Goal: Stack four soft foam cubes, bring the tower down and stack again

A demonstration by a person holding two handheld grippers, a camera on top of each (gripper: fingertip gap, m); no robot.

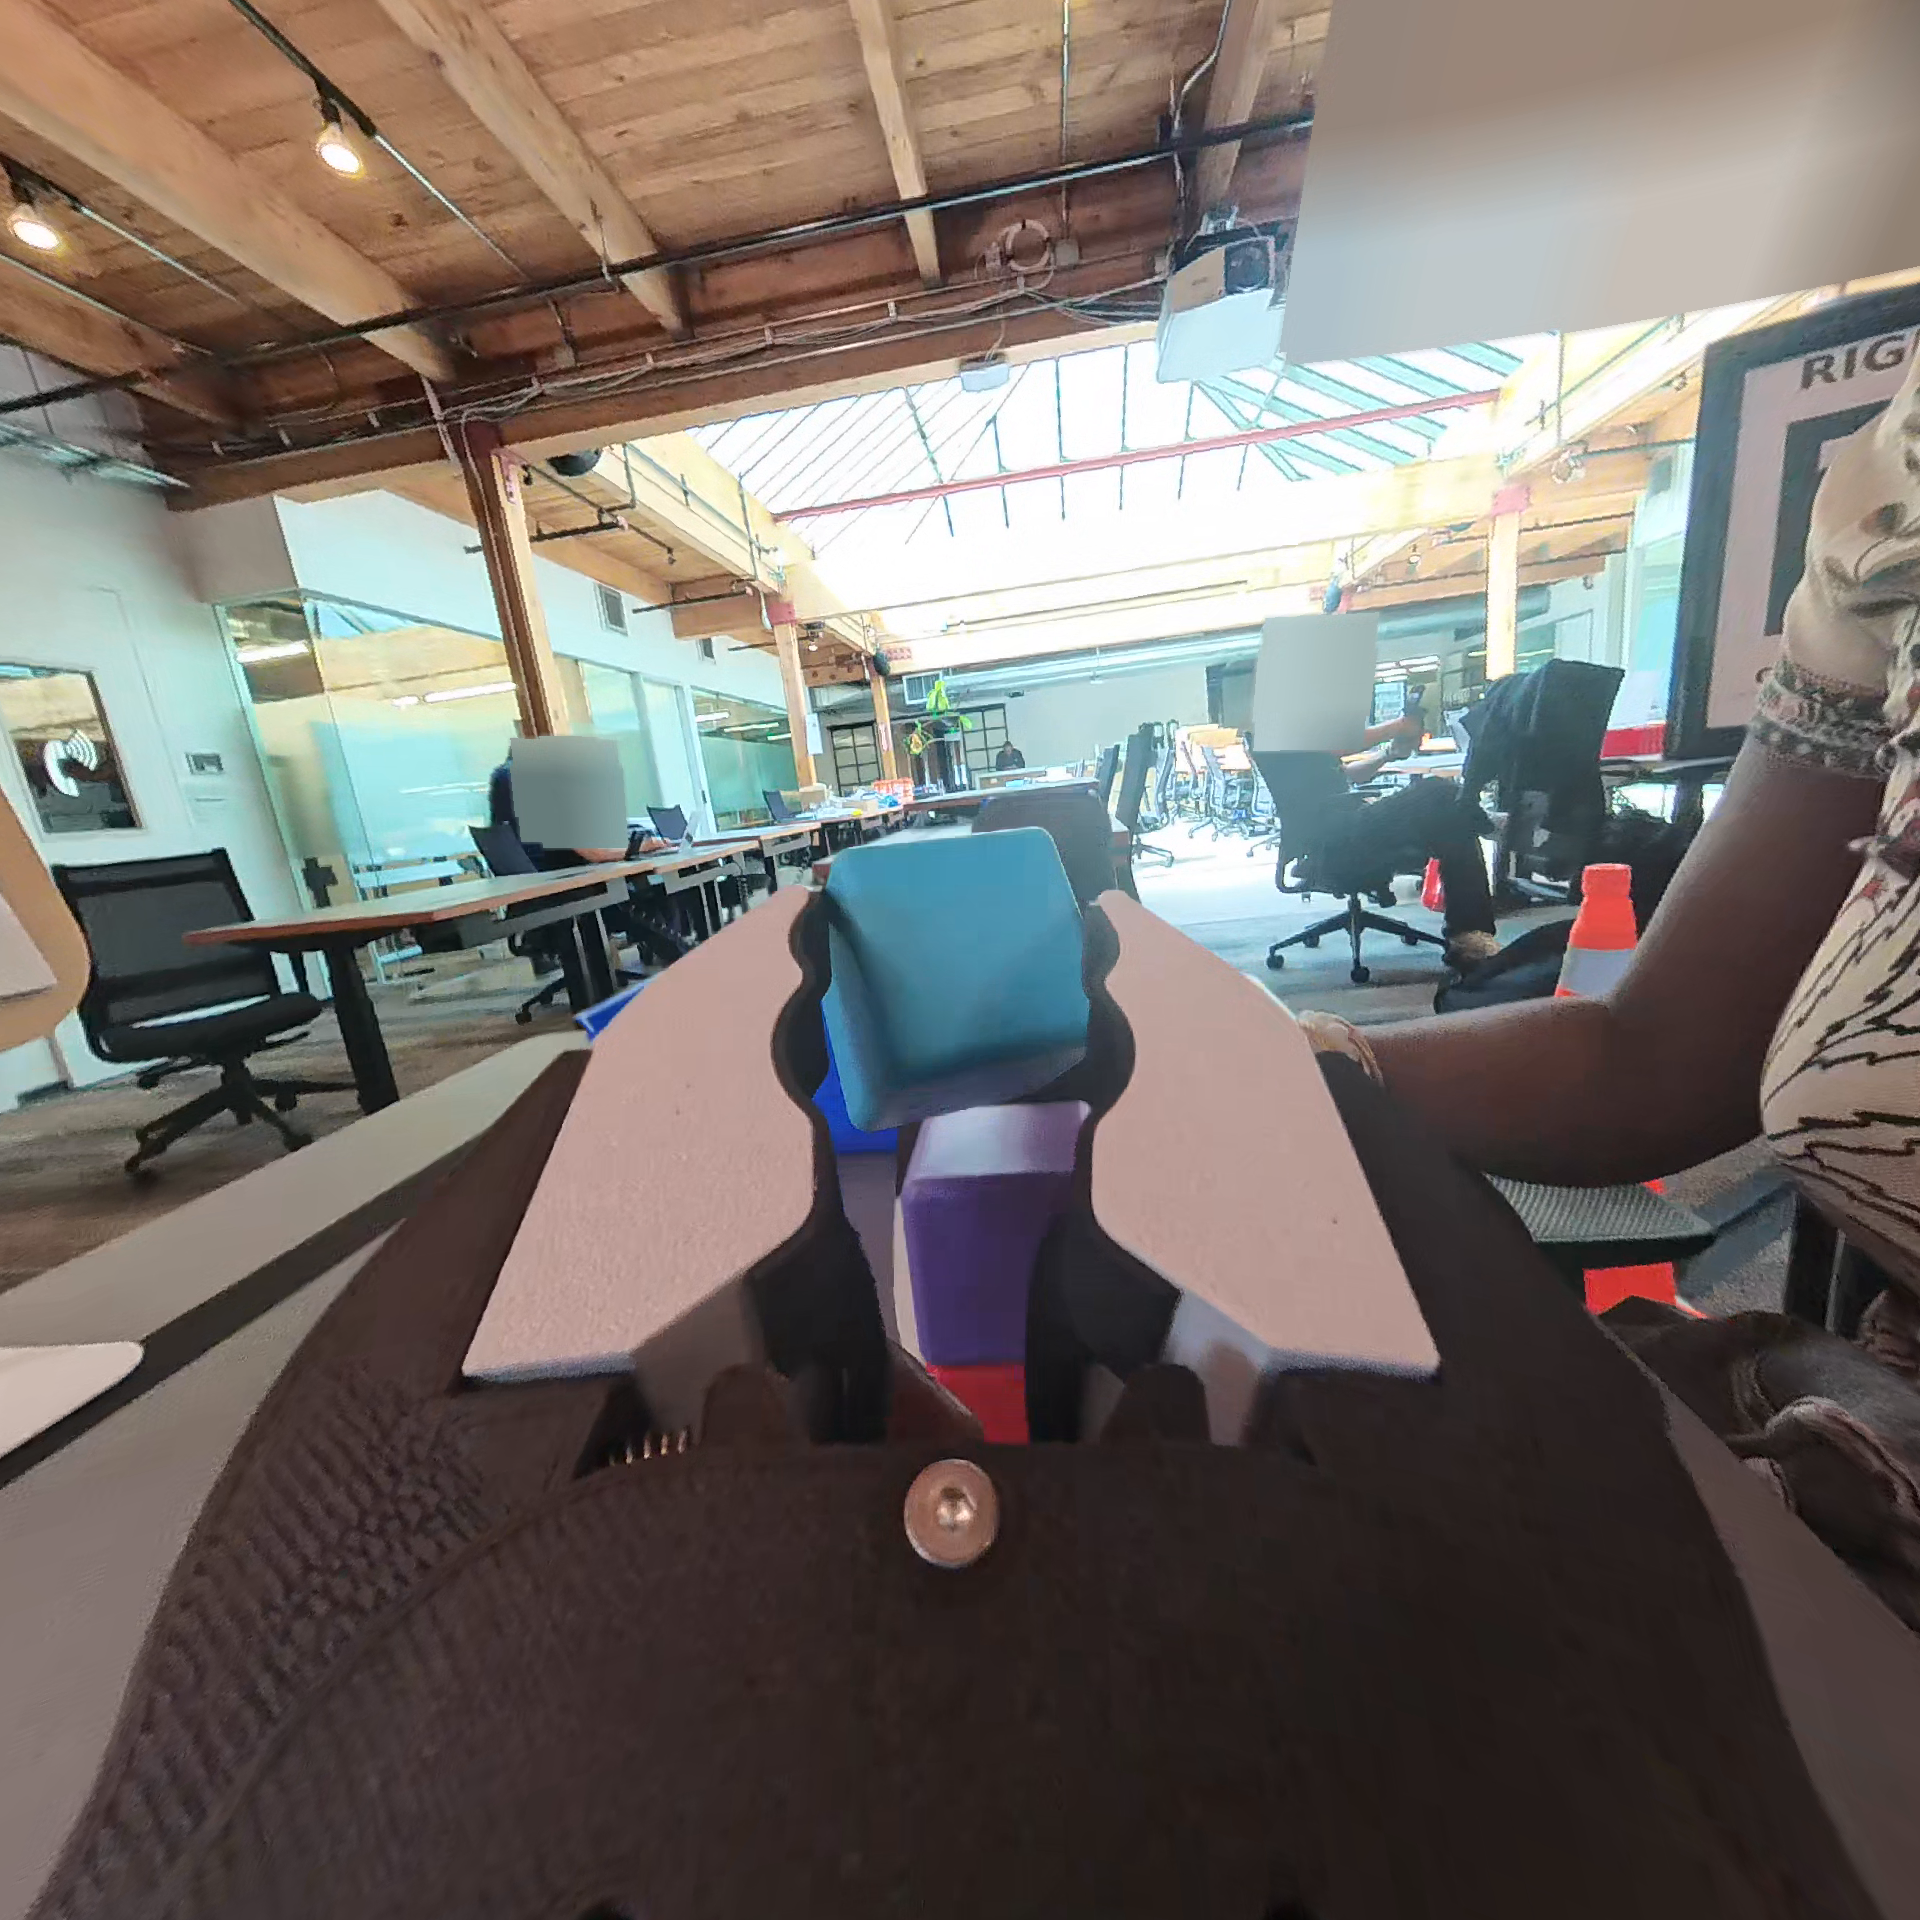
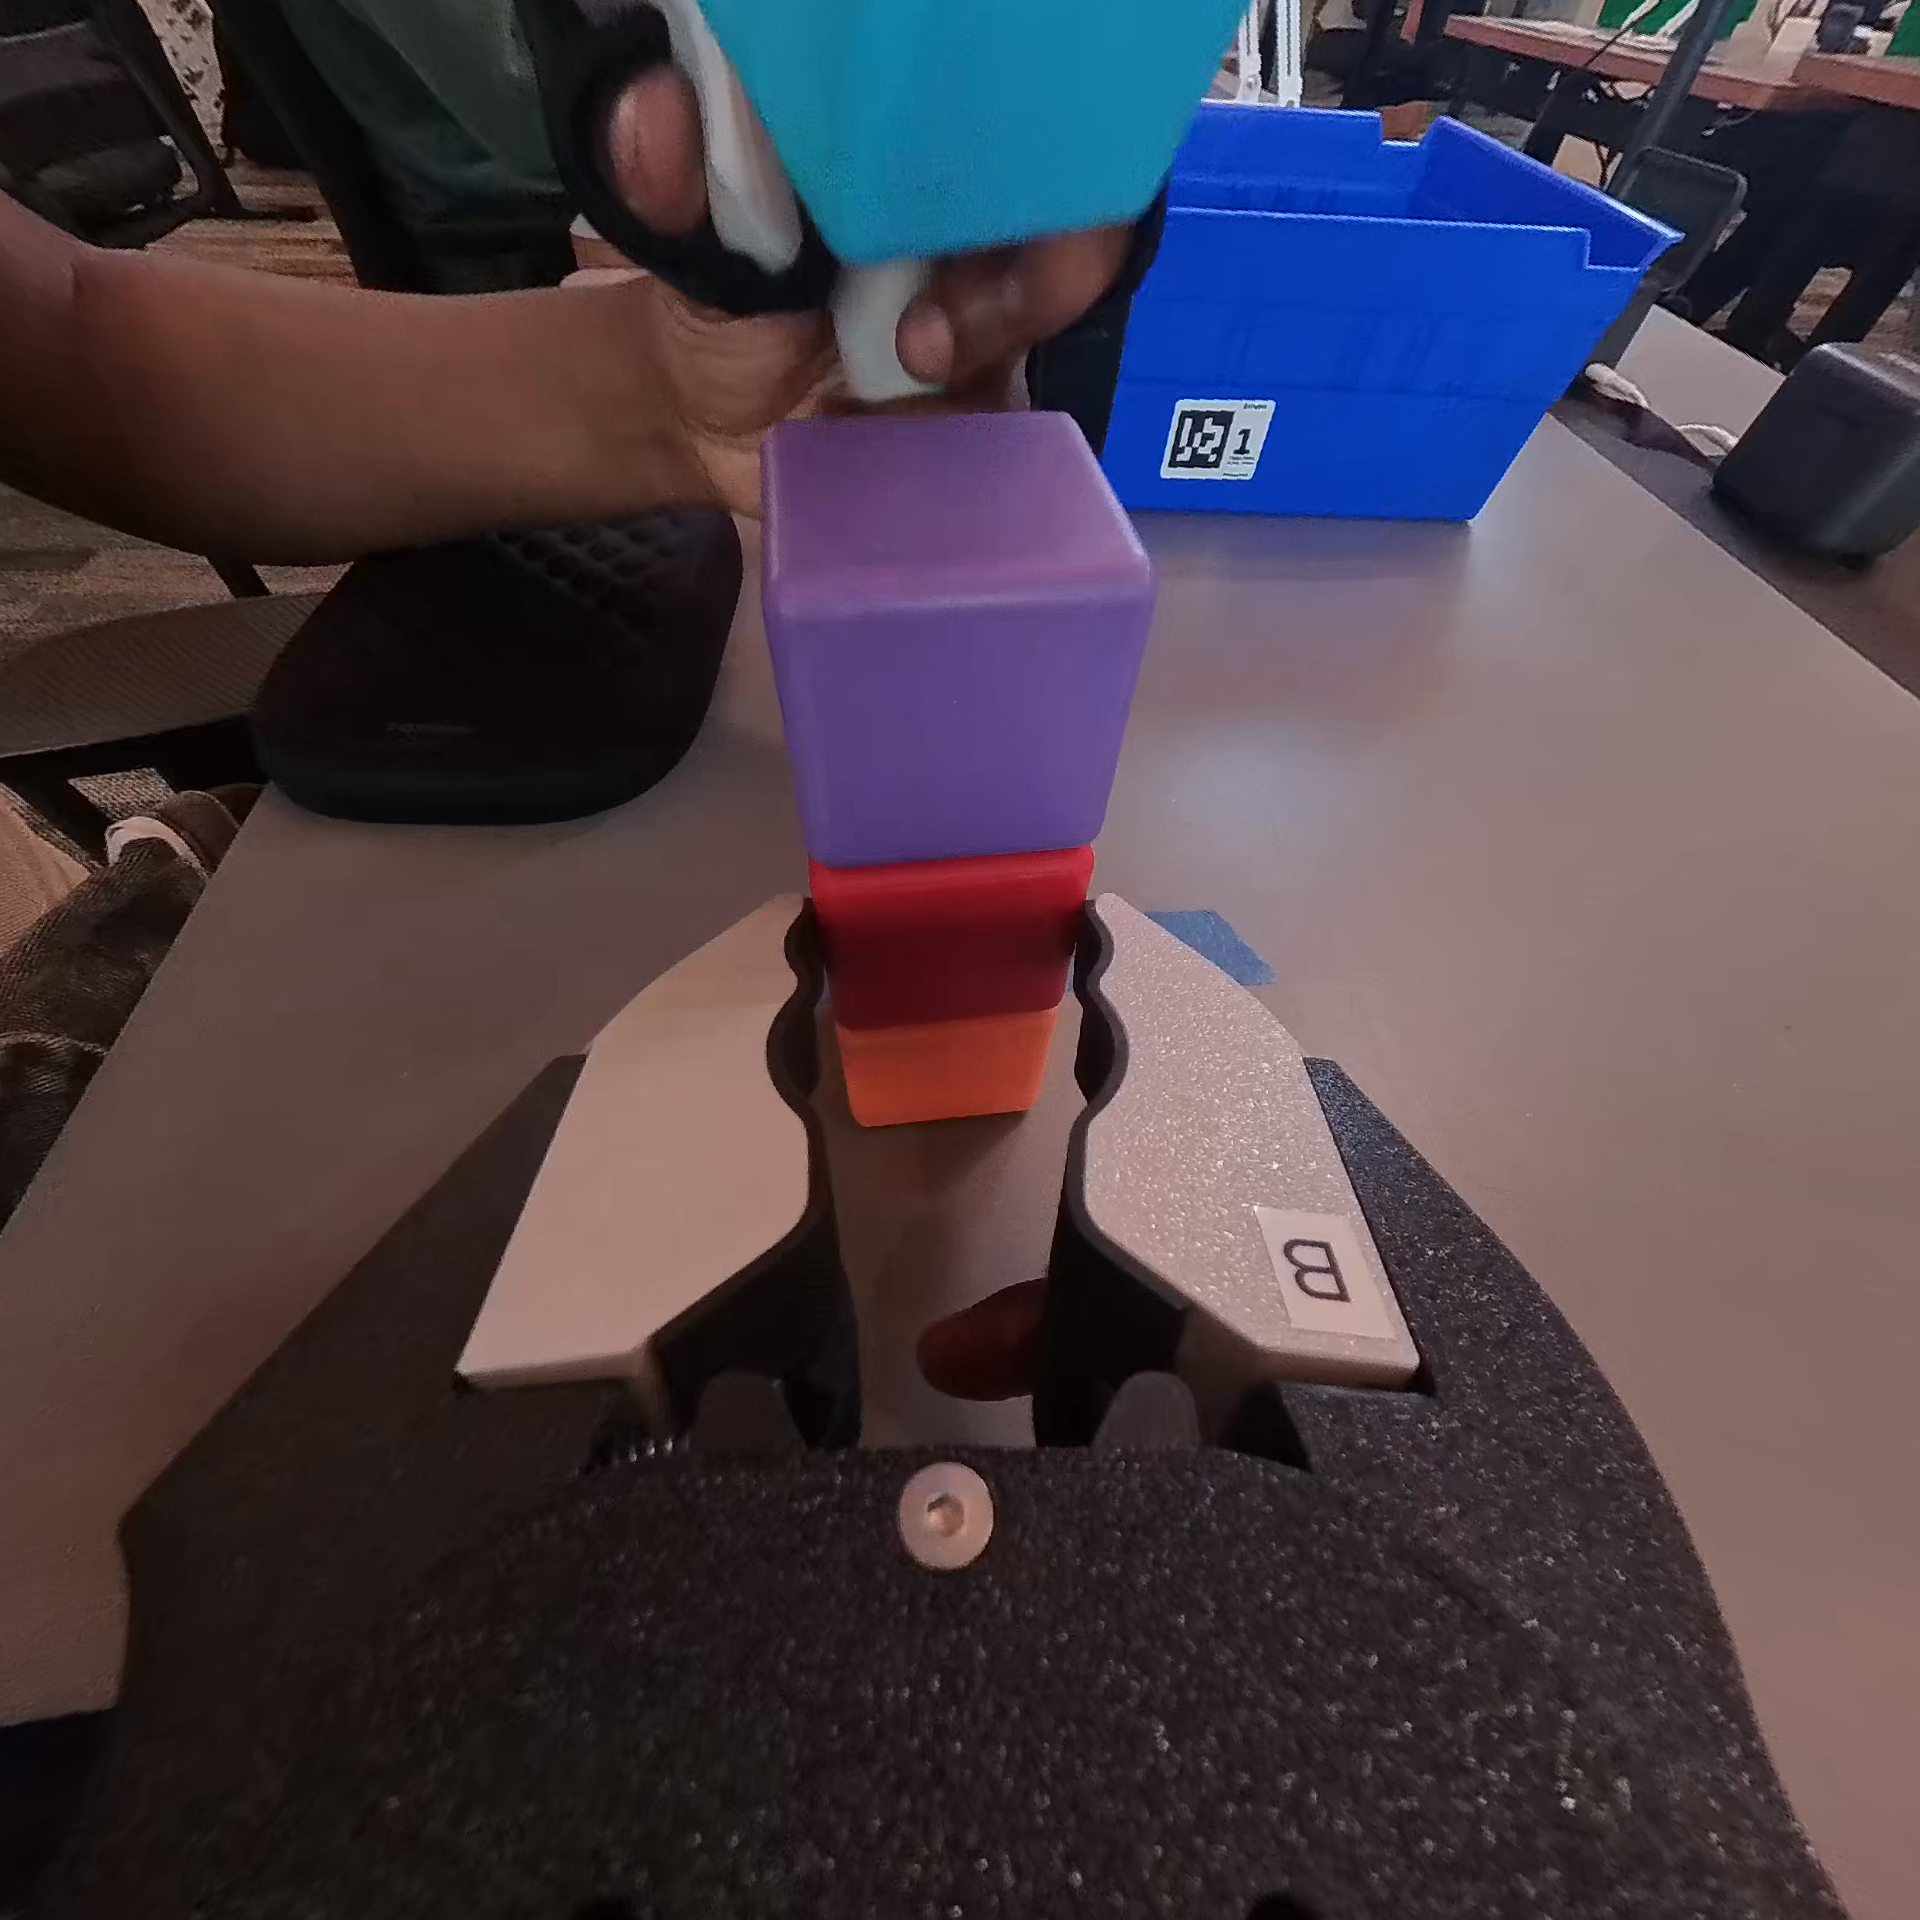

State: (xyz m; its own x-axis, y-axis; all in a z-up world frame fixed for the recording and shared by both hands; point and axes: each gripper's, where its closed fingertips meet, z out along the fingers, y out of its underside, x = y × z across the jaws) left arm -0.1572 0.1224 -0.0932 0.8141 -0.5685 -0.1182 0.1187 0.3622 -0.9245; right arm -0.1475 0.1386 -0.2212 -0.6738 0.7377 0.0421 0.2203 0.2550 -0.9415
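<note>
A tower of three foam cubes stands on the grey table point(image 2: 1455, 831): orange cube point(image 2: 940, 1070) at the bottom, red cube point(image 2: 945, 935) in the middle, purple cube point(image 2: 951, 644) on top. My right gripper point(image 2: 945, 935) is closed on the sides of the red cube. My left gripper point(image 1: 956, 935) is shut on a teal cube point(image 1: 956, 987) and holds it tilted just above the purple cube point(image 1: 977, 1236). The teal cube also shows at the top of the right wrist view point(image 2: 966, 114), blurred, with a hand behind it.
A blue bin point(image 2: 1351, 312) stands behind the tower to the right. A black case point(image 2: 499, 665) lies at the table's left edge. A dark box point(image 2: 1829, 457) sits far right. Blue tape point(image 2: 1216, 940) marks the table beside the tower. The gap from one gripper's tips to the other's is roughly 12 cm.
</note>
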